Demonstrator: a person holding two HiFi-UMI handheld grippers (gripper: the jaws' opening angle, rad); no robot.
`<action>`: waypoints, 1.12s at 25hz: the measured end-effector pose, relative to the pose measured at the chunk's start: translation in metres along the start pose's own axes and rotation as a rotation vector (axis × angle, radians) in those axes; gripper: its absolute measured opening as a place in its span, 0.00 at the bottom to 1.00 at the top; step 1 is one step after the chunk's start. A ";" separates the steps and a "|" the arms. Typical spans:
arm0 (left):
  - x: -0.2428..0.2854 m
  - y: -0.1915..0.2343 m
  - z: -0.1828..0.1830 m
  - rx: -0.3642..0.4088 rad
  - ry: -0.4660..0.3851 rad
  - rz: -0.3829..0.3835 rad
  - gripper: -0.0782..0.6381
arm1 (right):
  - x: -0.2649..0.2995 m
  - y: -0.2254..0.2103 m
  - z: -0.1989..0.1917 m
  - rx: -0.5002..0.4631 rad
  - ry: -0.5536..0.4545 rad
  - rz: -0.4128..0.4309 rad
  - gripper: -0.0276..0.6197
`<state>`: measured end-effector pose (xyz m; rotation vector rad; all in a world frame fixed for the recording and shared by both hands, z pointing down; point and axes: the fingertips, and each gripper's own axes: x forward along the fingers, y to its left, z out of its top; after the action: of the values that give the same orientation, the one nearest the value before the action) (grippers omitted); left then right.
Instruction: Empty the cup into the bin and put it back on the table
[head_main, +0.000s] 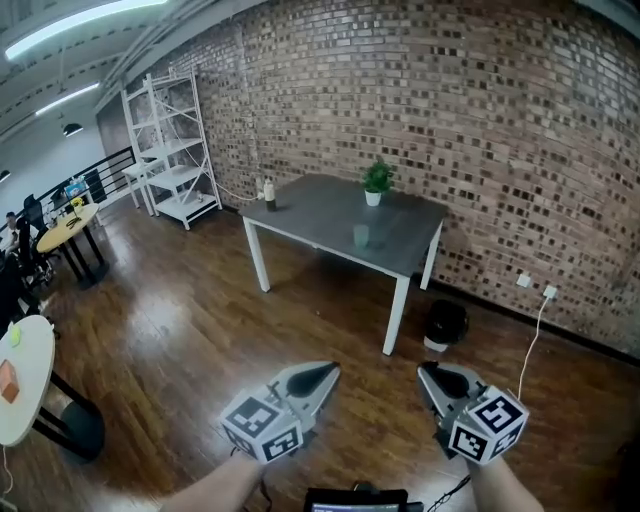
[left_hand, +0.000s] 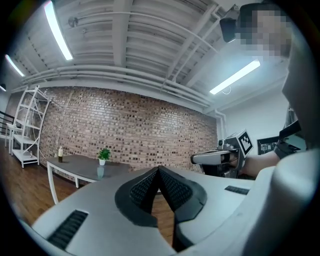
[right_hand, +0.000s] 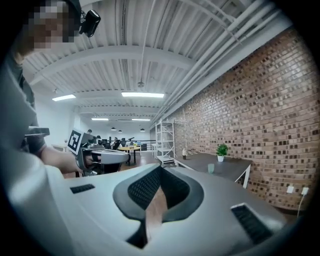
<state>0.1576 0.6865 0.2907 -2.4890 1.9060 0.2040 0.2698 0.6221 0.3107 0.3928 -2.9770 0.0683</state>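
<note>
Pointing toward the bench (head_main: 320, 212) from well back, the left gripper (head_main: 328, 373) and right gripper (head_main: 426, 371) both have their jaws clenched shut, nothing between them. Beyond, a dark bin (head_main: 445, 325) sits on the floor beside the bench's right legs. The cup (head_main: 362, 237) stands upright on the bench, mouth up, a potted plant (head_main: 376, 183) behind it.

Open floor (head_main: 200, 310) is offered up to the table (head_main: 320, 210) — its top is interrupted only by plant (head_main: 377, 183), cup (head_main: 362, 236) and bottle (head_main: 269, 193).
</note>
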 end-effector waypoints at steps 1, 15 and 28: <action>0.010 0.007 0.000 -0.003 0.000 0.008 0.12 | 0.008 -0.010 0.002 -0.003 0.000 0.004 0.05; 0.115 0.081 -0.007 0.013 0.010 0.095 0.12 | 0.071 -0.128 0.016 0.020 -0.020 0.026 0.05; 0.189 0.172 -0.015 -0.020 0.000 0.041 0.12 | 0.158 -0.200 0.028 0.028 -0.034 -0.025 0.05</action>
<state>0.0416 0.4584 0.2995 -2.4638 1.9661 0.2232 0.1674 0.3869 0.3106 0.4384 -3.0070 0.1019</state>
